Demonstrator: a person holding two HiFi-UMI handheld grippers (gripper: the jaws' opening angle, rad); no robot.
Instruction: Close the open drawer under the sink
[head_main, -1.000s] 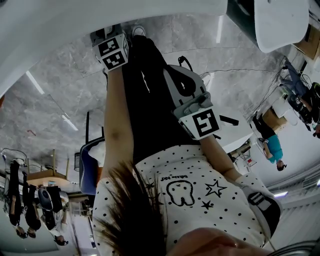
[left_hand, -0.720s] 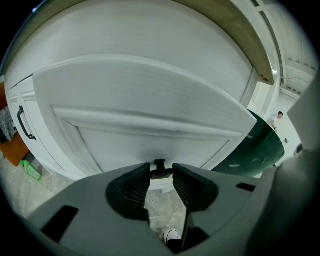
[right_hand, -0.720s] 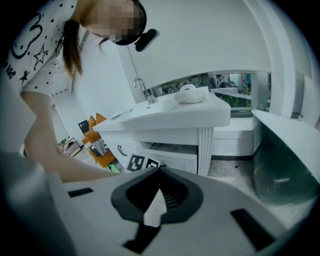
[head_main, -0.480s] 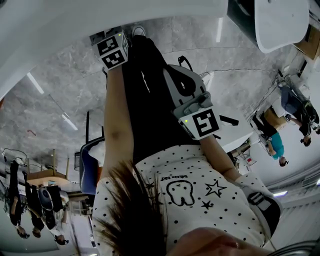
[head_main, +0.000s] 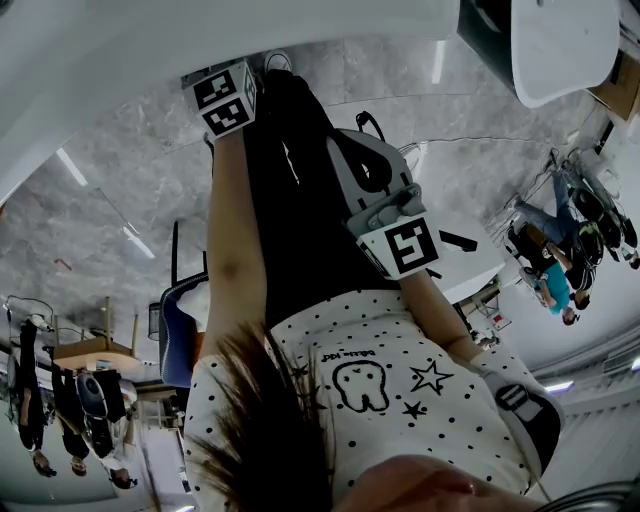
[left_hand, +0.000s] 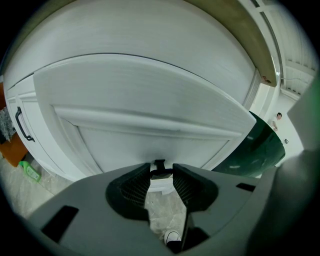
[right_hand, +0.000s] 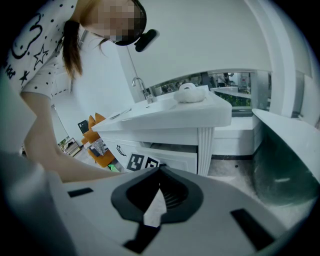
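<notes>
1. White and panelled, the front of the open drawer (left_hand: 150, 100) faces the left gripper (left_hand: 160, 170) square-on. The drawer sits under the sink, drawn out from the cabinet.
2. The tongs of that gripper are narrowed onto the black drawer handle (left_hand: 159, 163), which spans the slim gap between them. I judge this hold gives a firm, centred point for pushing the drawer straight in.
3. Above the drawer in the right gripper view stands the sink (right_hand: 200, 117) with its faucet (right_hand: 142, 89).
4. Further right, the right gripper (right_hand: 160, 182) hangs near the person's body, well apart from the drawer. Its tongs are pressed together on nothing, probably because one gripper is enough for this push
</notes>
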